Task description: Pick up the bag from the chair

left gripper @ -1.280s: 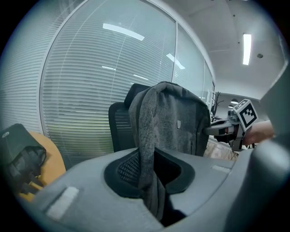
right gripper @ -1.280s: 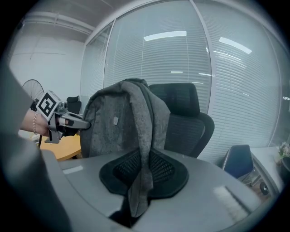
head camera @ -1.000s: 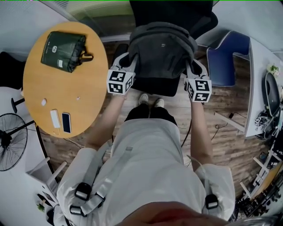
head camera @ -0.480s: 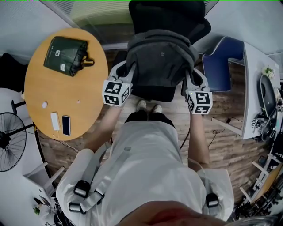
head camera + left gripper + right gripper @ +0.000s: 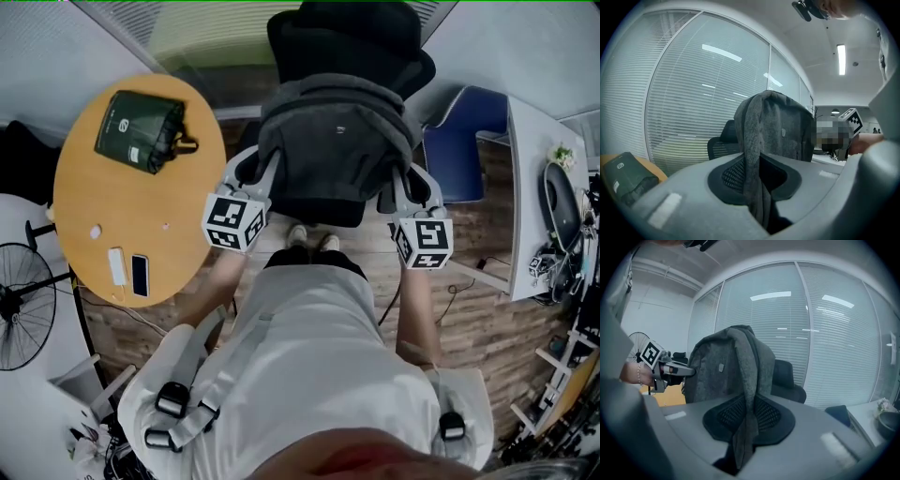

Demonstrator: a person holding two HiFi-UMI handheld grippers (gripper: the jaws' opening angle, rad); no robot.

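Evidently mid-lift: the grey backpack was held over the office chair seat, its side folds pinched by the left gripper and right gripper. An even raise clear of the seat's front edge was judged to be needed next.

Inspected: bag is grey cloth, matt, with a felt-like nap. Left gripper and right gripper have matt grey plastic shells; pads are black and dimpled. The table left of the left gripper has a smooth, wood-look top. The floor is wood plank.
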